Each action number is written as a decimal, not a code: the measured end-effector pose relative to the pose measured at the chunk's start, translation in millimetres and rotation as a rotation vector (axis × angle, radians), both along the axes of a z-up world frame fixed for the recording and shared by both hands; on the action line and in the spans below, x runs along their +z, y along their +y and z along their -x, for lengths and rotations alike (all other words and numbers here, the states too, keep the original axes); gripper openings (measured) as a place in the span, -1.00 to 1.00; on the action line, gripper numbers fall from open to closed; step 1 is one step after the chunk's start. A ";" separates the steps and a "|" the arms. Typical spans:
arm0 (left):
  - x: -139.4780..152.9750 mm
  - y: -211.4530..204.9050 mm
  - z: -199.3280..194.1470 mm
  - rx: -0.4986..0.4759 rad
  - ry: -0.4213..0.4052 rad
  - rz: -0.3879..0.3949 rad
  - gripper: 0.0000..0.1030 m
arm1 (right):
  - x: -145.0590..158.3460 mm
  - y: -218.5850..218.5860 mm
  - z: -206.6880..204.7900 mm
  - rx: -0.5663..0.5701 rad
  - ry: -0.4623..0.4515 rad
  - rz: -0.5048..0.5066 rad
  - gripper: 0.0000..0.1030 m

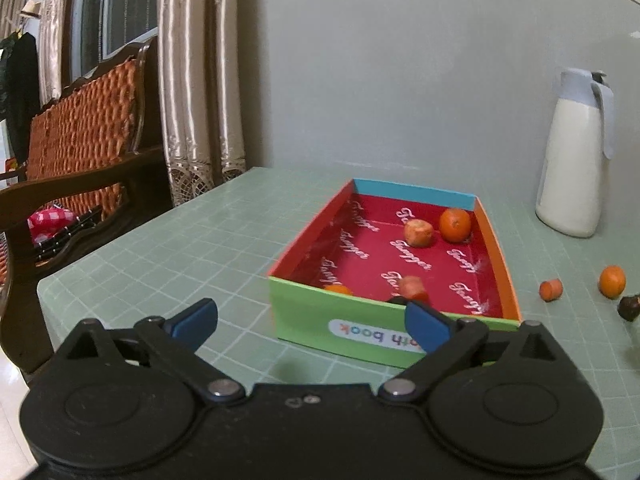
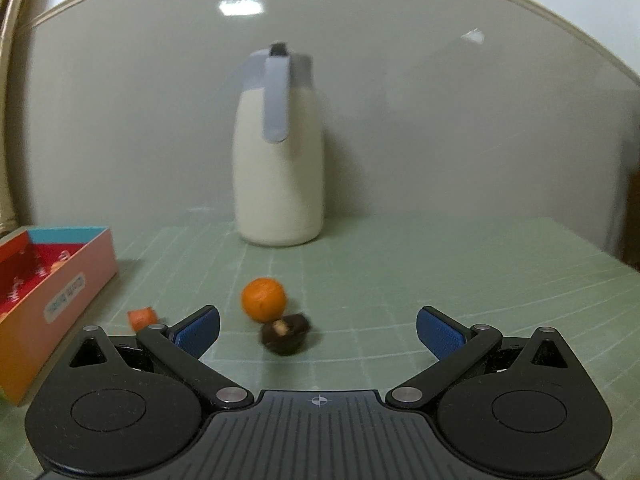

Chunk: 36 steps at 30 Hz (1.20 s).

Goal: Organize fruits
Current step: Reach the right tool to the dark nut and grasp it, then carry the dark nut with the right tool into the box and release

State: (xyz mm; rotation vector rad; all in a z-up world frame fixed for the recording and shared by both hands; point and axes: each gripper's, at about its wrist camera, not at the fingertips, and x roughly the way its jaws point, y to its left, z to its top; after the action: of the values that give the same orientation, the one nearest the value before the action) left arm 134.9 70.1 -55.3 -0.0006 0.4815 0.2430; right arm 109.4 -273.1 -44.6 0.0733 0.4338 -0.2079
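An orange (image 2: 264, 299) sat on the green mat (image 2: 400, 280), touching a dark mushroom-like piece (image 2: 285, 333), with a small orange chunk (image 2: 141, 318) nearby to the left. The box (image 1: 352, 322) held four more pieces, one an orange (image 1: 455, 224) in its far corner. Both the right gripper (image 2: 318, 330) and left gripper (image 1: 310, 326) stood spread wide, empty. A white jug (image 2: 278, 160) stood behind.
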 end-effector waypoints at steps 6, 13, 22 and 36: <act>0.7 21.1 -0.8 0.064 0.003 0.066 0.86 | -1.9 6.6 -15.9 0.048 0.043 -0.009 1.00; 2.1 34.3 4.3 0.100 -0.004 0.086 0.87 | -5.7 7.2 -44.4 0.080 0.124 -0.054 0.43; 0.6 38.5 2.5 0.100 0.010 0.089 0.87 | -19.2 -3.3 -70.2 0.067 0.239 -0.120 0.14; 1.6 49.3 4.3 0.137 0.008 0.126 0.88 | -0.1 10.9 -42.8 0.195 0.088 -0.146 -0.29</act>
State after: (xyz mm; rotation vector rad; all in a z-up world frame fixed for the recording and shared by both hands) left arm 130.6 119.4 -53.7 -0.1563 0.5048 0.3468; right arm 152.2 -262.2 -44.7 0.1651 0.5399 0.0133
